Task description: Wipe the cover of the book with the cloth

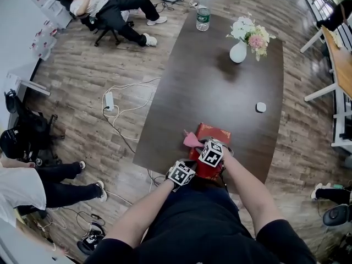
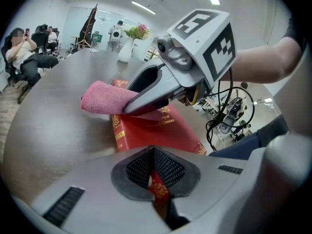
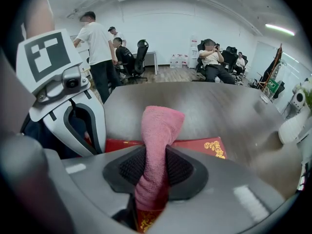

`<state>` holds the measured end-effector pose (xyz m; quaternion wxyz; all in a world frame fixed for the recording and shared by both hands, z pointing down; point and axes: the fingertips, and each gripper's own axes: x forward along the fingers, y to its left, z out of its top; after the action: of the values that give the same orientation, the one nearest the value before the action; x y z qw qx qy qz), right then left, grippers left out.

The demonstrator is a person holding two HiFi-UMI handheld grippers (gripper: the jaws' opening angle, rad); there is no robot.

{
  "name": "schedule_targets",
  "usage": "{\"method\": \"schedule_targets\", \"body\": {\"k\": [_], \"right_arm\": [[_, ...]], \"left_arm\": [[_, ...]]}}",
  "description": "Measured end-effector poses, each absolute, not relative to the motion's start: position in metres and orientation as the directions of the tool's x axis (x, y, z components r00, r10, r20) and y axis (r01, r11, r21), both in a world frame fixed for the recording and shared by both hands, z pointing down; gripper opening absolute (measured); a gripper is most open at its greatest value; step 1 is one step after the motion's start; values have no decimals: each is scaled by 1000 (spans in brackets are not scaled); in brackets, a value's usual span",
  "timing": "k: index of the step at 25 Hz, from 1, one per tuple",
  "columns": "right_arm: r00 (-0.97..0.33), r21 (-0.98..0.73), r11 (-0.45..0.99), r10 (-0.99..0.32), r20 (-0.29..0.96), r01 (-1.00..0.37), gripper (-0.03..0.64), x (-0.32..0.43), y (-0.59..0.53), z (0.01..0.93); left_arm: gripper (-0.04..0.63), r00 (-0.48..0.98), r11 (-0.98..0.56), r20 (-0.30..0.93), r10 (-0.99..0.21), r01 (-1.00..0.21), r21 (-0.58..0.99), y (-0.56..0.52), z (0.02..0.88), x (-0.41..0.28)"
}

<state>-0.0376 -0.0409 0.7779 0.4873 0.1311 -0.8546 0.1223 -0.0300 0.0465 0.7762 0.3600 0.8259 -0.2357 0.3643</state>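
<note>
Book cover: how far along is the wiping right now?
Done: the book lies flat on the table, and the cloth is picked up. In hand: the left gripper is shut on the book's near edge, steadying it, and the right gripper is shut on the cloth, held low over the cover. Left: the wiping strokes. Nothing shows how much is already wiped.

Wearer: black top [image 1: 204, 224], short black sleeves [image 1: 278, 240]. Left gripper [image 2: 155, 178]: pale grey moulded shell, dark ribbed pads [image 2: 139, 168], slotted vents. Right gripper [image 3: 154, 170]: same grey build. Each carries a white cube [image 2: 204, 38] with black square markers. Black and yellow cables [image 2: 229, 108] hang off the right one.
</note>
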Motion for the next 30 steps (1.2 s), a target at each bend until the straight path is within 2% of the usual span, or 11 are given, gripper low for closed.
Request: {"method": "schedule_targets", "body": {"k": [18,30], "right_arm": [[-475,-85,929,-104,874,-359,115,-22,-38,778],[-483,-87,932,-102,870,-352,115,-18,-37,777]], "left_arm": [[-6,541,-582,805,-242,-745,325,41,776,-35],[-6,523,-574,811,-261,-760,305,40,777,-34]]}}
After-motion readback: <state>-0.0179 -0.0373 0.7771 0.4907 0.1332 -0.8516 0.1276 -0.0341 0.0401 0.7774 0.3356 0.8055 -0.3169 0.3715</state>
